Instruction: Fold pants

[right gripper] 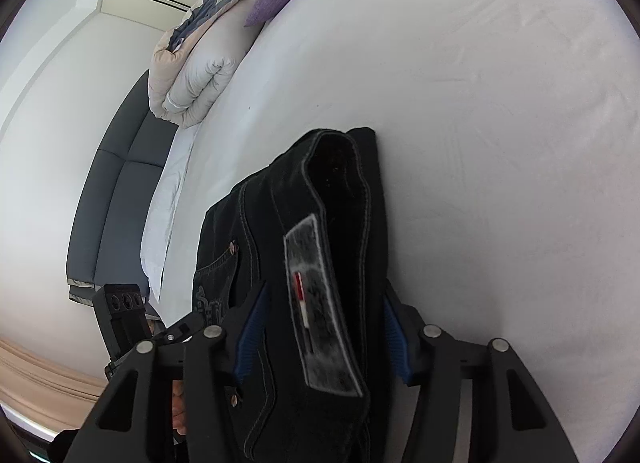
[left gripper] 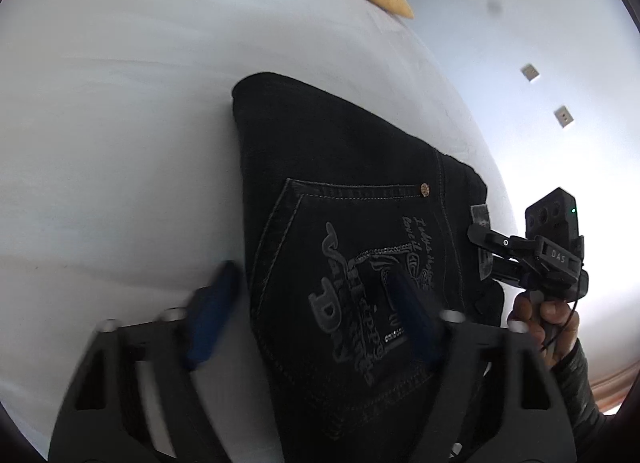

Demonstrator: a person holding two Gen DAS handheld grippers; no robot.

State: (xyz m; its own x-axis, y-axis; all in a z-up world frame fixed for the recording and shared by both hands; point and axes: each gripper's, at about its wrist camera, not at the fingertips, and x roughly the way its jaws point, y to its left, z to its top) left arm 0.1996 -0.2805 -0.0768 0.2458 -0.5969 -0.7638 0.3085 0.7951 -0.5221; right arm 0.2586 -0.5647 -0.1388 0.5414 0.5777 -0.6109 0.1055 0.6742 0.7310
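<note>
The black pants [left gripper: 360,231] lie folded on the white bed [left gripper: 120,123]. The left gripper [left gripper: 316,311] hangs over the back pocket, its jaws apart and holding nothing. The right gripper [right gripper: 320,327] has the waistband between its open jaws.

Open bed [left gripper: 120,123] beyond pants [left gripper: 340,167]
</note>
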